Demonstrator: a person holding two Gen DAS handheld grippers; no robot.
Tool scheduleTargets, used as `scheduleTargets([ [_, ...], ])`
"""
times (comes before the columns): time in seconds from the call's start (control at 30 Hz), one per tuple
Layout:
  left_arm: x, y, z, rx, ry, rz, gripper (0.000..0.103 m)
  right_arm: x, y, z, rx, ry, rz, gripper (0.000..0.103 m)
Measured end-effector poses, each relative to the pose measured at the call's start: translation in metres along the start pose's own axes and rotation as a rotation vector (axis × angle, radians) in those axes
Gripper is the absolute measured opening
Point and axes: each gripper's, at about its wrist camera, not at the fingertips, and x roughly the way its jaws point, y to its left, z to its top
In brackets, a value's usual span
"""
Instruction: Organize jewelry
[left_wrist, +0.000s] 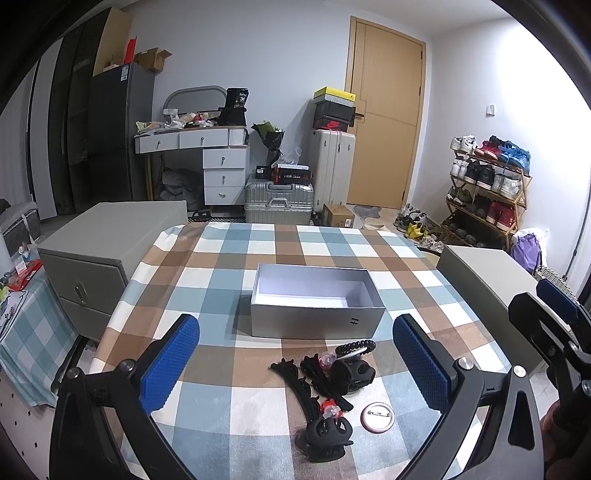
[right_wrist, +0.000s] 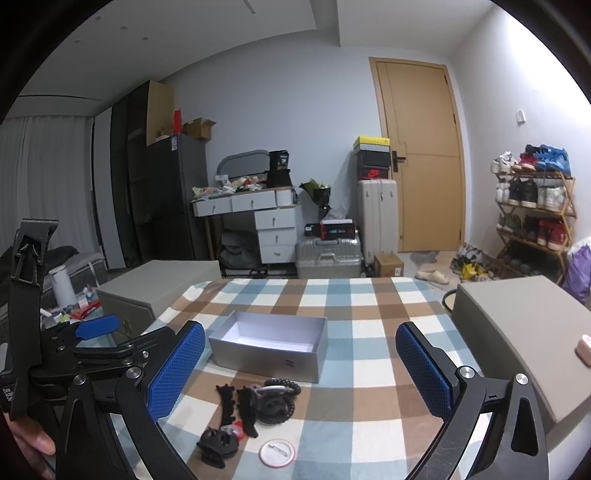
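Note:
An open, empty grey box (left_wrist: 314, 317) sits mid-table on the checked cloth; it also shows in the right wrist view (right_wrist: 269, 350). In front of it lies a heap of black hair clips (left_wrist: 321, 387), a black beaded bracelet (left_wrist: 354, 347) and a round pin badge (left_wrist: 377, 416). The same heap (right_wrist: 255, 410) and badge (right_wrist: 277, 453) show in the right wrist view. My left gripper (left_wrist: 295, 373) is open, above the heap. My right gripper (right_wrist: 299, 373) is open, near the heap and box. Both hold nothing.
Grey drawer cabinets stand at the table's left (left_wrist: 107, 254) and right (right_wrist: 524, 343). The other gripper shows at the right edge of the left view (left_wrist: 554, 332) and the left edge of the right view (right_wrist: 74, 350). Suitcases, a dresser and a shoe rack stand behind.

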Motion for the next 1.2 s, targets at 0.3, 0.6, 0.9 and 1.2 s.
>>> scheduleTargets([
  [0.3,0.001,-0.001,-0.001,0.007,0.006,-0.002,0.102,0.002,-0.001,-0.002,0.006,0.012,-0.003,0.103],
  [0.6,0.014,0.001,-0.011,0.017,0.084,-0.037,0.102,0.010,-0.003,-0.008,-0.005,0.039,-0.043,0.103],
  [0.9,0.037,0.003,-0.045,0.056,0.247,-0.077,0.102,0.019,-0.012,-0.019,-0.007,0.084,-0.092,0.103],
  [1.2,0.051,-0.008,-0.074,0.120,0.375,-0.149,0.102,0.028,-0.023,-0.034,0.026,0.146,-0.082,0.103],
])
